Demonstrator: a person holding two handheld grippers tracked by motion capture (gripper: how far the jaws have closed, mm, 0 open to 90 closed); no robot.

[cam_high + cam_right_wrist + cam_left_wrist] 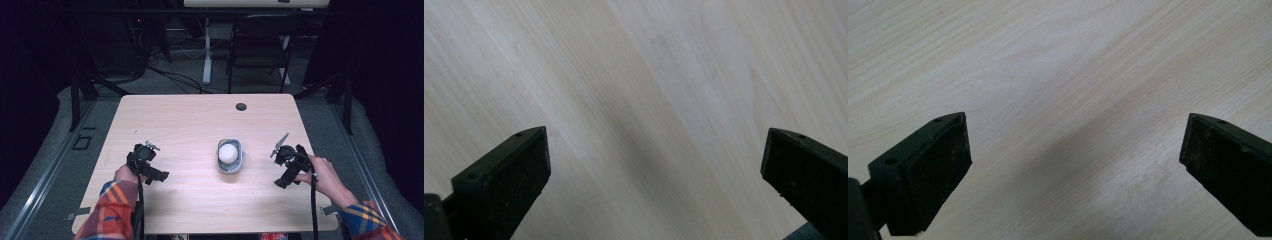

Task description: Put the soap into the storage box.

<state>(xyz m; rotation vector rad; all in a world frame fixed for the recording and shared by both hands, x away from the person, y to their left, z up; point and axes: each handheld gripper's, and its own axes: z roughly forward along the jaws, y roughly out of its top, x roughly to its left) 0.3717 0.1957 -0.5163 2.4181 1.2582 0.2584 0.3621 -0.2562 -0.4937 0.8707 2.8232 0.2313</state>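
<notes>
I hold the left gripper point(146, 162) and right gripper point(289, 162) on either side of the grey tray point(241, 159) with its white ball point(229, 152), both with jaws spread and empty above the table point(190, 125), apparently poised before reaching inward.

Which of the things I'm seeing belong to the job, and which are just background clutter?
Likely in play:
- white ball sitting in the small grey container, mid-table
- left claw, open, over bare wood
- right claw, open, over bare wood

Just lying about:
- cable hole in the table
- black folding chair behind
- white desk leg and floor cables
</notes>
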